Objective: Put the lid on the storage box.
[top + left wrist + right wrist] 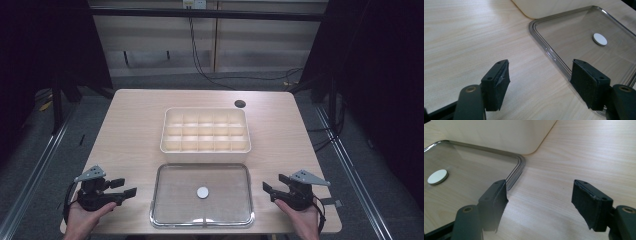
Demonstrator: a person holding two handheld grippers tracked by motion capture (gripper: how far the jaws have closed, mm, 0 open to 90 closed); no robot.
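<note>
Organiser's compartments (pixel 205 131) — high view alone

A pale wooden table (pixel 135 120) stands on grey floor (pixel 30 165); behind it a panelled wall (pixel 260 45), cables (pixel 200 60) trailing down.

Light: even overhead on the worktop (pixel 135 115); room around it dim, corners near black
Shadows: soft, short beside the divided box (pixel 205 130)
Glare: faint sheen on the clear lid (pixel 202 195); bright streak at its near rim
Focus: high view soft, low detail; both gripper views sharp on the wood grain
</note>
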